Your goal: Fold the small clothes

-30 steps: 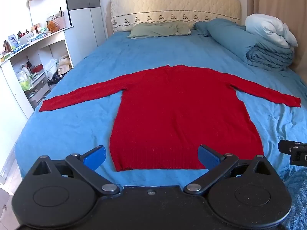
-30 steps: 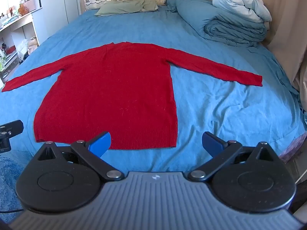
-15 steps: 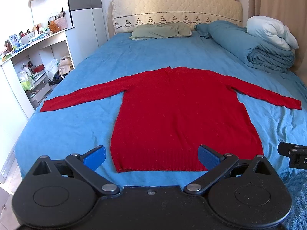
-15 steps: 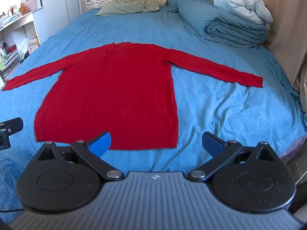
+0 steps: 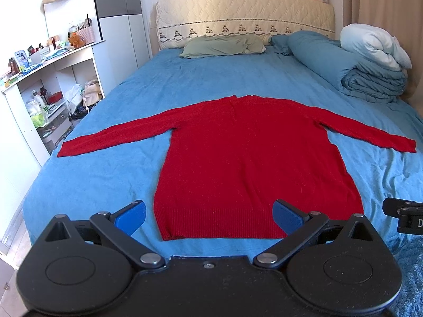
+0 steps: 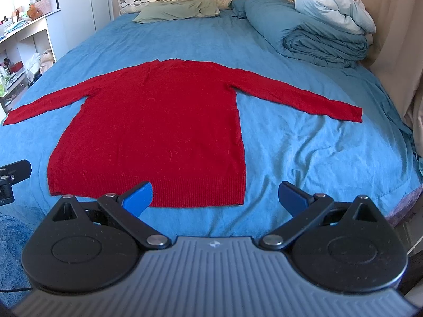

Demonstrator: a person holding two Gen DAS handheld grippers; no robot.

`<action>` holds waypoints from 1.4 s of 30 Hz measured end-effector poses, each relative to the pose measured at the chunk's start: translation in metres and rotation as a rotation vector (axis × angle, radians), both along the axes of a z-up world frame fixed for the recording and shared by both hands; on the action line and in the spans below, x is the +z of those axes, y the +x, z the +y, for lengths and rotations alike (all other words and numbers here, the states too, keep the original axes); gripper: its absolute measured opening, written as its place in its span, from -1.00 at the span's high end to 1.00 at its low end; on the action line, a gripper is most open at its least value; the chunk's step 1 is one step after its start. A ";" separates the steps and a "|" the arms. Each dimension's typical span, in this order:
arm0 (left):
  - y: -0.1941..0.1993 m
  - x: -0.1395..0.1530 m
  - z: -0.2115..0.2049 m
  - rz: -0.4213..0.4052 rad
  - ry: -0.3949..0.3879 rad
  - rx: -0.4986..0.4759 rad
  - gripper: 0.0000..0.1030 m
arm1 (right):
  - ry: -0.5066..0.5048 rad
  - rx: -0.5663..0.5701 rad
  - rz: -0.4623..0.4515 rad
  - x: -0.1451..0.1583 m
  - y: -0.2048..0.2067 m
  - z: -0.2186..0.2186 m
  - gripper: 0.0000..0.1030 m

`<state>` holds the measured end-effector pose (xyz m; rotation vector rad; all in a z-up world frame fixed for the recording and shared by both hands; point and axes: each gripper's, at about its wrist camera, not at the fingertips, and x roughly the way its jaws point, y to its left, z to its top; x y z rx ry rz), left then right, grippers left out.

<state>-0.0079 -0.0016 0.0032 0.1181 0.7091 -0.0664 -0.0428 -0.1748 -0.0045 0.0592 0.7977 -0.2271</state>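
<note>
A red long-sleeved sweater (image 5: 251, 158) lies flat on the blue bed sheet (image 5: 111, 179), both sleeves spread out, hem toward me; it also shows in the right wrist view (image 6: 158, 132). My left gripper (image 5: 208, 215) is open and empty, held in front of the hem, toward its left corner. My right gripper (image 6: 215, 194) is open and empty, held in front of the hem's right corner. Neither touches the sweater.
A folded blue and white duvet (image 5: 370, 66) lies at the back right, a green pillow (image 5: 222, 46) by the headboard. White shelves with clutter (image 5: 39, 92) stand left of the bed. A curtain (image 6: 396, 26) hangs on the right. A blue rug (image 5: 407, 269) lies below.
Both grippers have shifted very slightly; the view of the sweater has barely moved. Both stay open and empty.
</note>
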 end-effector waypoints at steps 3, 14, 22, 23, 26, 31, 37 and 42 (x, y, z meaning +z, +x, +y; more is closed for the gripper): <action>0.000 0.000 0.000 0.000 -0.002 0.000 -1.00 | 0.000 -0.001 0.000 0.000 0.000 0.000 -1.00; -0.001 0.002 0.001 -0.003 -0.006 0.004 -1.00 | 0.000 0.001 -0.002 0.000 -0.002 0.000 -1.00; -0.001 0.002 0.001 -0.005 -0.001 0.004 -1.00 | 0.000 0.000 -0.002 0.001 -0.002 0.000 -1.00; -0.001 0.002 0.001 -0.005 0.001 0.004 -1.00 | 0.000 0.000 -0.002 0.001 -0.002 0.000 -1.00; -0.001 0.002 0.001 -0.005 0.000 0.005 -1.00 | 0.000 0.001 -0.002 0.001 -0.002 0.000 -1.00; -0.001 0.002 0.001 -0.005 0.000 0.005 -1.00 | 0.001 0.000 -0.002 0.001 -0.002 0.000 -1.00; -0.002 0.002 0.000 -0.007 -0.001 0.009 -1.00 | 0.001 0.001 -0.001 0.000 -0.002 0.000 -1.00; -0.002 0.002 0.001 -0.005 -0.003 0.012 -1.00 | 0.000 -0.003 -0.004 0.003 -0.002 -0.001 -1.00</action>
